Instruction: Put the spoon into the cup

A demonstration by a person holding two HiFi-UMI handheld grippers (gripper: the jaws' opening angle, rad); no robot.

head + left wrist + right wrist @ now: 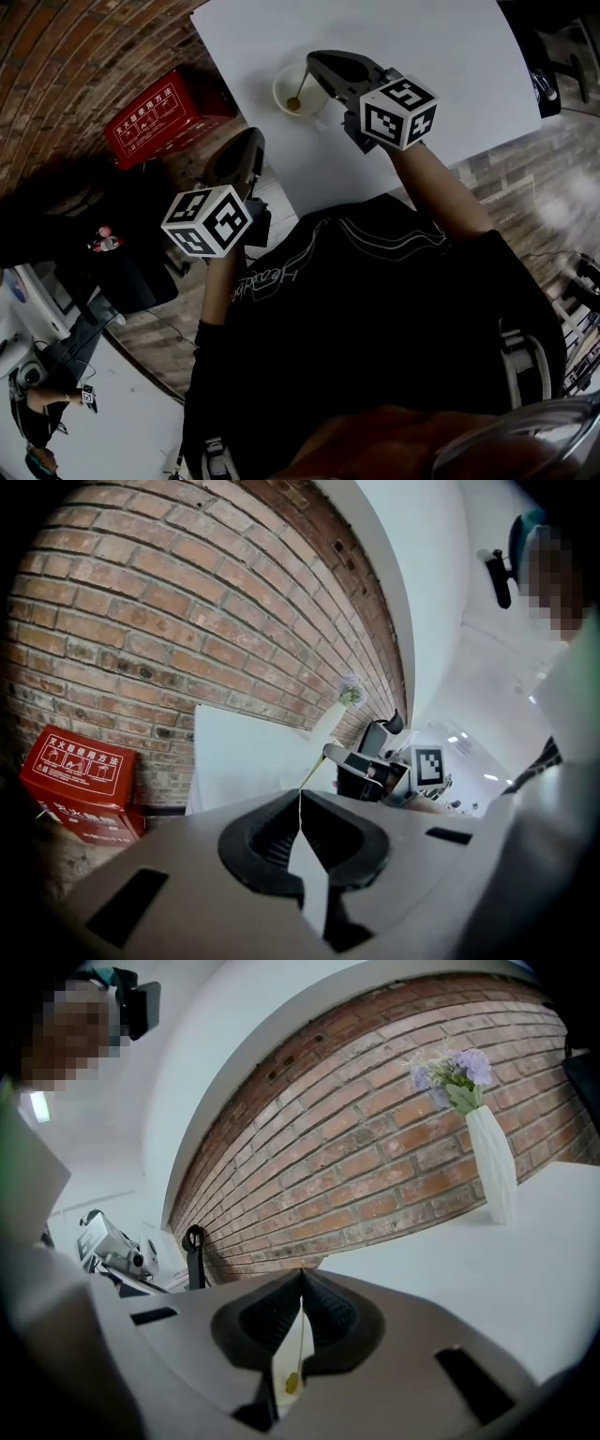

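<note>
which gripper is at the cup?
The right gripper: it is shut on the spoon handle, bowl end down in the cup. The left gripper hangs shut and empty beyond the white table edge.

spoon [298, 91] in cup [280, 84] on table [450, 56], R tool [312, 64] over cup, box [159, 117] L of table
</note>
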